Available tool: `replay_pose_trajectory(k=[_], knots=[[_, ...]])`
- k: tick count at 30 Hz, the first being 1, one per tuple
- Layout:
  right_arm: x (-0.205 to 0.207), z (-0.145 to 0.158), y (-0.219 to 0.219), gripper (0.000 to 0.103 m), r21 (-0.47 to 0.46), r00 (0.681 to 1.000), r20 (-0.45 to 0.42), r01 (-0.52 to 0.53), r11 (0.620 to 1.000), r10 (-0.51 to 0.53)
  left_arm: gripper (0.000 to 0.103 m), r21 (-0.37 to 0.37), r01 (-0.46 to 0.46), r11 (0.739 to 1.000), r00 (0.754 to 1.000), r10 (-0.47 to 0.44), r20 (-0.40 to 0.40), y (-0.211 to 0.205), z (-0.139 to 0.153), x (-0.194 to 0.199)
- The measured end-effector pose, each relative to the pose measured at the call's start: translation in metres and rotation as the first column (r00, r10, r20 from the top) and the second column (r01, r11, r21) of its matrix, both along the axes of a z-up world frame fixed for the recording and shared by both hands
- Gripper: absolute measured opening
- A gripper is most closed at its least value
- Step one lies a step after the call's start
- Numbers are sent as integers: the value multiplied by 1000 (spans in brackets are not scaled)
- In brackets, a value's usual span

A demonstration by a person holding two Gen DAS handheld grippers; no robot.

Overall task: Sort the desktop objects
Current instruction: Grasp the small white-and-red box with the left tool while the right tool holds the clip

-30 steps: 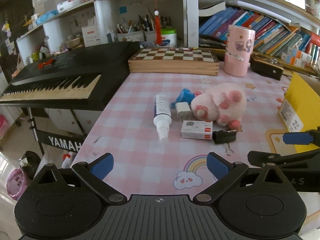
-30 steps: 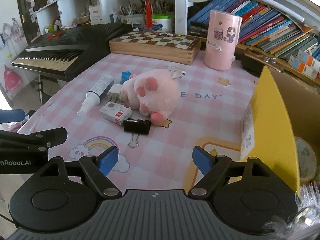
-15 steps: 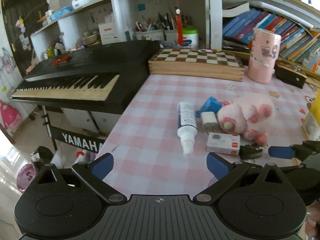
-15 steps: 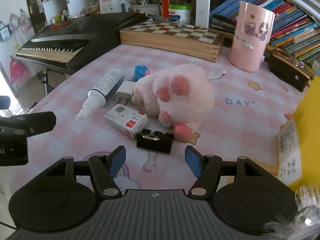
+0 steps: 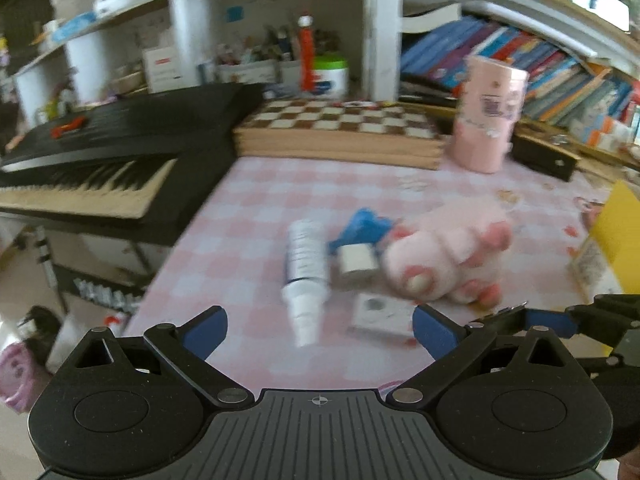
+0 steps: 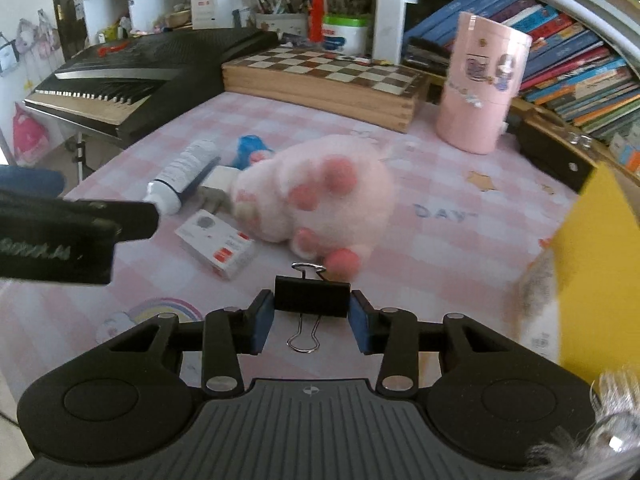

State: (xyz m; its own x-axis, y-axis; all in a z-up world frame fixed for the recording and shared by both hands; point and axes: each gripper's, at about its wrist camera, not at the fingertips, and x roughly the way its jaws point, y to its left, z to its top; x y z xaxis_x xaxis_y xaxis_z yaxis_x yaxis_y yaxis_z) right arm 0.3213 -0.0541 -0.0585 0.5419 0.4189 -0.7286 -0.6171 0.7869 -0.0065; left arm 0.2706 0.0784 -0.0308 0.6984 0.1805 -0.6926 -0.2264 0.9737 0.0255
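On the left wrist view: blurred picture over the pink checked bench [image 5: 248,240]
Left tool [image 5: 320,330]: released, blue pads wide apart, nothing between them; it hangs above the bench's near edge
Spray bottle [image 5: 306,272]: lying down, nozzle toward the camera; a white plug [image 5: 356,260] just beside it
Small white box [image 5: 382,314]: flat on the bench, near the pink plush toy [image 5: 444,256]
Right tool [image 5: 536,320]: seen at the right edge, low over the bench

On the right wrist view: sharper
Right tool [image 6: 311,322]: its jaws have just been closing; both pads now press the sides of the black binder clip [image 6: 311,295]; clenched on it
Binder clip: on the bench, one wire handle toward the camera, the other toward the plush toy [image 6: 316,196]
Yellow box [image 6: 596,272]: at the right
Chessboard [image 6: 324,70]: far side, beside the pink canister [image 6: 480,88] and keyboard [image 6: 132,68]
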Motion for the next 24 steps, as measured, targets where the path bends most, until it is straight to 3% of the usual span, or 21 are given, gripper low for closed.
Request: replay_pose_trajectory(k=[13, 24], knots=[[-8, 2, -23, 38, -17, 1000, 16, -25, 1000, 26, 58, 7, 173, 985, 975, -170, -142, -30, -34, 49], [-13, 3, -21, 38, -21, 997, 32, -76, 997, 76, 53, -11, 150, 989, 979, -150, -140, -27, -37, 51]])
